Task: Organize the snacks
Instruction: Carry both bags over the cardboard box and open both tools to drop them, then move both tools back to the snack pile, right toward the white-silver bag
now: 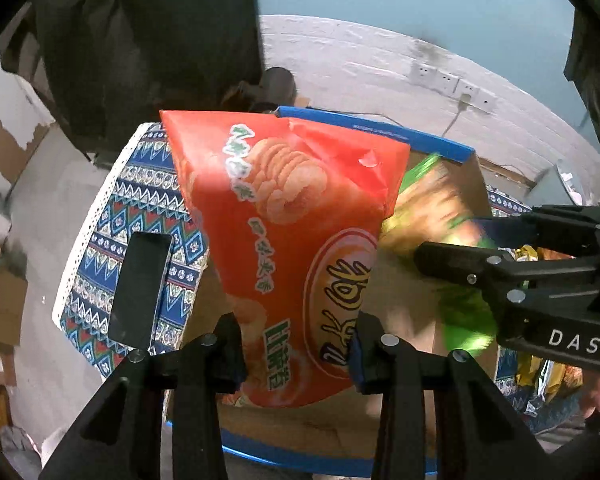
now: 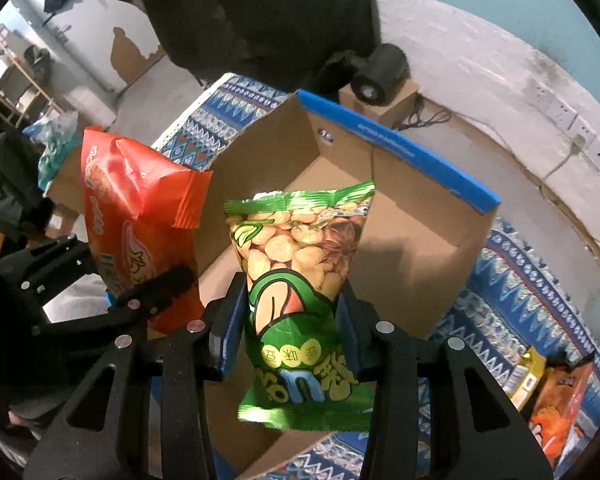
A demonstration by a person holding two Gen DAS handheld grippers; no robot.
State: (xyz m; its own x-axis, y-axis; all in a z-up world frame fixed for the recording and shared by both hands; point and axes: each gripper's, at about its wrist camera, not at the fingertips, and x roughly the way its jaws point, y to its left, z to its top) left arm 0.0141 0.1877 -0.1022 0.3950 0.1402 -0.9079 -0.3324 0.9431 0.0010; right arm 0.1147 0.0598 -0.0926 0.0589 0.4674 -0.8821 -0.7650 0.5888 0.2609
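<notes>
While both bags hung over it, the box (image 2: pixel 400 248) sat on the bench (image 2: pixel 520 296) w/ its brown floor bare as far as visible; nothing inside yet, though the bags hid part of it. It was open-topped cardboard w/ a blue rim.

The red bag (image 1: pixel 292 240) was pinched low down by the left hand-held gripper (image 1: pixel 296 356), jaws closed tight on its bottom half, bag standing up above the box's left side. The green bag (image 2: pixel 300 300) was clamped at mid-body by the right hand-held gripper (image 2: pixel 296 344), jaws squeezed in, bag above the box's near part.

Risks, as I judged: the 2 grippers were close together, so they could knock each other on lowering. The red bag was tall, so it could catch the box wall & tip out. Hard squeeze might crush contents.

More snacks (image 2: pixel 556 396) lay on the bench right of the box, not boxed yet.
</notes>
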